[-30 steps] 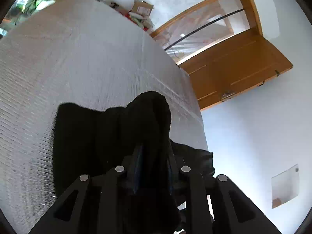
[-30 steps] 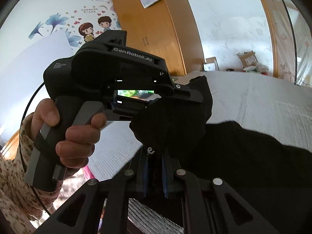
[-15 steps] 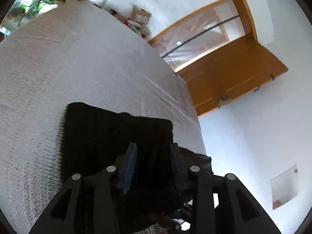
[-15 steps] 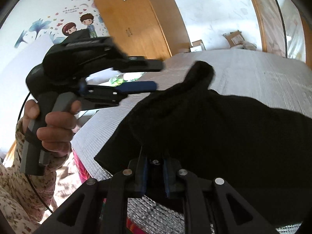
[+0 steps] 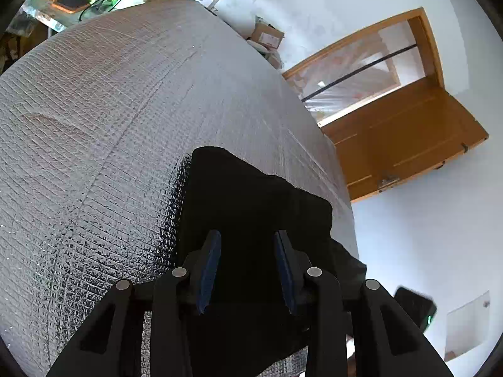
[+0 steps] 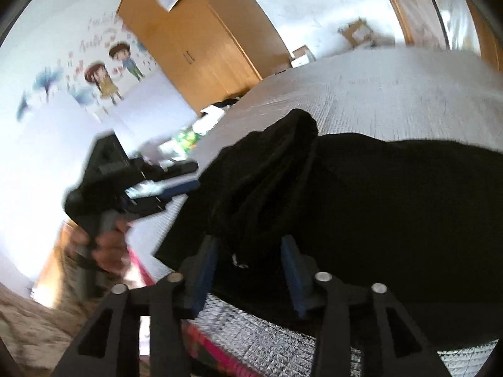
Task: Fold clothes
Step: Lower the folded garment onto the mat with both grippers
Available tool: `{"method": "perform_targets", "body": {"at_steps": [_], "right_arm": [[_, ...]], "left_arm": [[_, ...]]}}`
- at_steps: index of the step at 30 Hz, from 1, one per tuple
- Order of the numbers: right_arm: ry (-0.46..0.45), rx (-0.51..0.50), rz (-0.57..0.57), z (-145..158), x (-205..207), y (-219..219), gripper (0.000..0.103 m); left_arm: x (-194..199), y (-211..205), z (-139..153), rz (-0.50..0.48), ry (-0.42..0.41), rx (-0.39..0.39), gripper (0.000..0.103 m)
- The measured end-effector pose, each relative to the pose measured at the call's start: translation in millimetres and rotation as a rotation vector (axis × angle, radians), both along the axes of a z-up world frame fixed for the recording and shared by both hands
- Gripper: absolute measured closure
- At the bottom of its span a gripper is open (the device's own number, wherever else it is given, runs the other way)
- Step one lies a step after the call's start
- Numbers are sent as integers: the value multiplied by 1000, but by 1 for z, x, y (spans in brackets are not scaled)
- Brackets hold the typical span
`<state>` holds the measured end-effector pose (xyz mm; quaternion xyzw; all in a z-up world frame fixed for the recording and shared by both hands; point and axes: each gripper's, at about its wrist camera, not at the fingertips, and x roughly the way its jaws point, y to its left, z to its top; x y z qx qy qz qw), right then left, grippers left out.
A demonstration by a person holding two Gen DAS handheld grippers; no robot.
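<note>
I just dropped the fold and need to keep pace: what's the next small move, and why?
Probably draw both grippers back. The left gripper and right gripper show open jaws gripping nothing, and the black garment lies doubled on the silver mat, one bunched corner perhaps needing smoothing.

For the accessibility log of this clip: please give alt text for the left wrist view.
The left gripper hangs open, blue-padded fingers spread over a black garment lying folded on a silver quilted surface. Behind are an open wooden door, white walls and cardboard boxes.
</note>
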<state>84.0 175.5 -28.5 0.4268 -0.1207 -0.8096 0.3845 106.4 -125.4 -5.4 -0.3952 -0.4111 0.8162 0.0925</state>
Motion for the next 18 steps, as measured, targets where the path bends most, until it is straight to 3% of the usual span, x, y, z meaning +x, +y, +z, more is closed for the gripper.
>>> {"method": "perform_targets", "body": {"at_steps": [9, 13, 14, 16, 18], "right_arm": [[-222, -159, -7, -6, -63, 5, 53], [-249, -184, 21, -6, -72, -7, 54], [-235, -166, 23, -4, -71, -11, 59], [-197, -119, 24, 1, -69, -18, 77], [-151, -110, 21, 10, -64, -19, 84]], "left_arm": [[-4, 13, -3, -18, -25, -67, 67], [-7, 17, -5, -18, -32, -80, 67], [-8, 18, -5, -18, -33, -82, 67], [-9, 19, -4, -13, -29, -82, 67], [-9, 20, -2, -5, -28, -82, 67]]}}
